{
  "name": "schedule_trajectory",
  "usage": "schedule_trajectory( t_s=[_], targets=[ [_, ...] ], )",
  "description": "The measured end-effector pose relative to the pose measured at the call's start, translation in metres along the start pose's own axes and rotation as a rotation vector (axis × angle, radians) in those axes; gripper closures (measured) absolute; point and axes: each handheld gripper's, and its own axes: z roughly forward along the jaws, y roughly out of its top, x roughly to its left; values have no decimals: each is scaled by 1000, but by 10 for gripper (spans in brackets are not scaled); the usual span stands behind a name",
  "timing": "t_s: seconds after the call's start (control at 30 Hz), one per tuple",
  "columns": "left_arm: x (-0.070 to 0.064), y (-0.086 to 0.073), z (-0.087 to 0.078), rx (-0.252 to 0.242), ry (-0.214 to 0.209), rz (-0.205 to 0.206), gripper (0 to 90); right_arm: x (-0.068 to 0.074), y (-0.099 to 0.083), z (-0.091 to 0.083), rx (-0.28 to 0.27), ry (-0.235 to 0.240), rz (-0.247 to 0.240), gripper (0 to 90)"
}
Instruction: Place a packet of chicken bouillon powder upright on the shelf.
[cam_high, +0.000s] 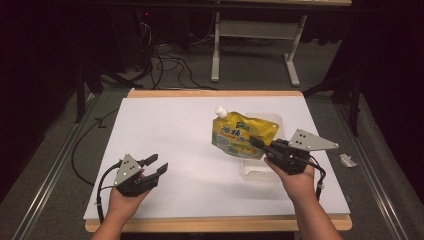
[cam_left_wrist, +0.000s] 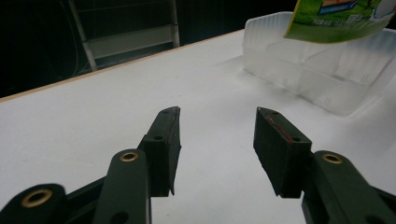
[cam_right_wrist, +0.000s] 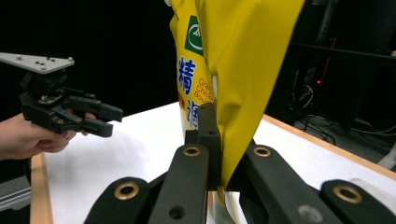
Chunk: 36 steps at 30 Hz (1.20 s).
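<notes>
a lab or test room: a white wood-edged worktop (cam_high: 165, 135) under dark surroundings, loose black cables (cam_high: 170, 62) on grey carpeted floor (cam_high: 45, 145), a white metal desk frame (cam_high: 255, 30) behind.

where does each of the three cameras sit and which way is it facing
High view: above the person's side, looking forward and down on the white table; both forearms, left gripper and right gripper show.
Left gripper view: rides the left gripper, facing the clear plastic tray; open jaws show.
Right gripper view: rides the right gripper, shut on the yellow spouted pouch.
Shared: pouch in all three.
</notes>
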Motion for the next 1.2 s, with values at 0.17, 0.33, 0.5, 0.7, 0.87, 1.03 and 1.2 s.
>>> schedule_trajectory(
  t_s=[0.17,0.33,0.5,0.7,0.87,1.03,1.2],
  targets=[
    [0,0,0,0,0,2,516,-7,0,-8,-13,-26,9,900],
    [0,0,0,-2,-1,1,516,-16,0,-16,-24,-58,18,900],
    [1,1,-1,-1,-1,3,516,-26,-1,-25,-35,-91,26,900],
    [1,1,-1,-4,1,6,517,-45,-7,-35,-30,-137,59,900],
    [1,1,-1,-4,2,5,516,-60,-13,-38,-12,-168,81,900],
    [0,1,-2,-5,3,8,517,-72,-20,-35,12,-177,92,900],
    [2,2,-7,-11,17,8,516,-81,-25,-27,38,-177,99,900]
  ],
)
